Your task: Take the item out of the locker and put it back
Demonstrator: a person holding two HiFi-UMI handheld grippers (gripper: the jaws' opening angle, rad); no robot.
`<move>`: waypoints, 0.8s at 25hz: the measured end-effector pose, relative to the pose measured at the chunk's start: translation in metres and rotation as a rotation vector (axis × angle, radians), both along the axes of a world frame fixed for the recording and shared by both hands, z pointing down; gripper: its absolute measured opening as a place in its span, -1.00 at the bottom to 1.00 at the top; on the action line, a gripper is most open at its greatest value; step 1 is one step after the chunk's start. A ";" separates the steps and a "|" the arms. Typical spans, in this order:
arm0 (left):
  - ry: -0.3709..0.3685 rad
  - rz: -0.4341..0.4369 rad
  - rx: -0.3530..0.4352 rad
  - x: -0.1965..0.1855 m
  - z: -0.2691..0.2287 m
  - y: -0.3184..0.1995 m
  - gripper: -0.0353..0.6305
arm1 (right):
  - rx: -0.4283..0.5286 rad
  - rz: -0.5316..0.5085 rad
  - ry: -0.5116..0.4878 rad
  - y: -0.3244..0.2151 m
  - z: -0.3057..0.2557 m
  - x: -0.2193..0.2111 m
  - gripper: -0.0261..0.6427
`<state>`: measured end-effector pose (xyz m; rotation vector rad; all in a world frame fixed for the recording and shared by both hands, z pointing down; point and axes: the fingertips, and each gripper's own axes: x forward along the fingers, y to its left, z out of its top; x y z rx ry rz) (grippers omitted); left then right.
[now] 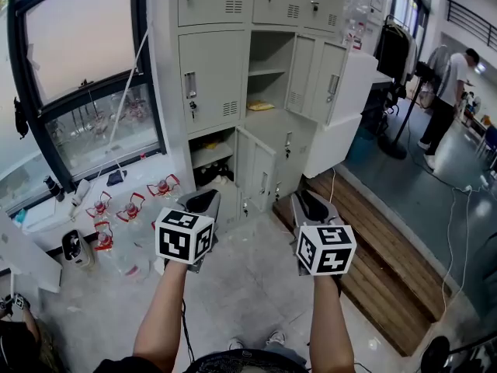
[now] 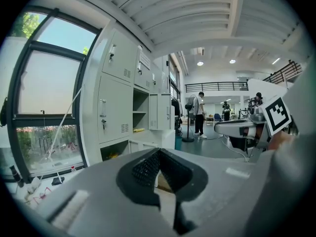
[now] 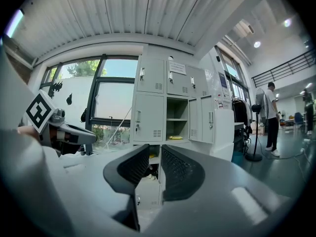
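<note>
The yellow item (image 1: 260, 106) lies flat on the floor of the open middle compartment of the locker (image 1: 213, 76), under that compartment's inner shelf (image 1: 266, 71). As far as we can make out, its long axis runs across the compartment from side to side, so it shows us a broad, low edge. The compartment's door (image 1: 314, 76) stands swung out on the right of the opening.

Both grippers are well apart from the item, which lies ahead of them and higher, roughly midway between the two in the head view. We hold the left gripper (image 1: 206, 198) with its jaws together at the tips and nothing in them. The right gripper (image 1: 309, 199) has its jaws a little apart, also with nothing in them.

Neither is clearly nearer, but we judge the right one the better placed. In the right gripper view the item sits almost straight above the gap between its jaws, while in the left gripper view it lies off to the left. The reach has to go forward and up, keeping left of the open door.
</note>
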<state>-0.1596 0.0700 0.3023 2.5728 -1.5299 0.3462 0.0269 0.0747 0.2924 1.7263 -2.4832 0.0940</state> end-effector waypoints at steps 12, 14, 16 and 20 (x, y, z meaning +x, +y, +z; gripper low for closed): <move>0.014 0.026 0.001 0.005 0.004 -0.009 -0.89 | -0.009 0.008 -0.002 -0.002 0.005 -0.001 -0.29; 0.016 0.026 -0.001 0.005 0.005 -0.011 -0.89 | -0.011 0.008 -0.004 -0.003 0.006 -0.002 -0.21; 0.017 0.032 -0.004 0.007 0.007 -0.012 -0.89 | -0.014 0.011 -0.008 -0.004 0.008 -0.001 -0.15; 0.016 0.040 -0.004 0.009 0.007 -0.018 -0.89 | -0.021 0.018 -0.019 -0.008 0.009 0.000 -0.02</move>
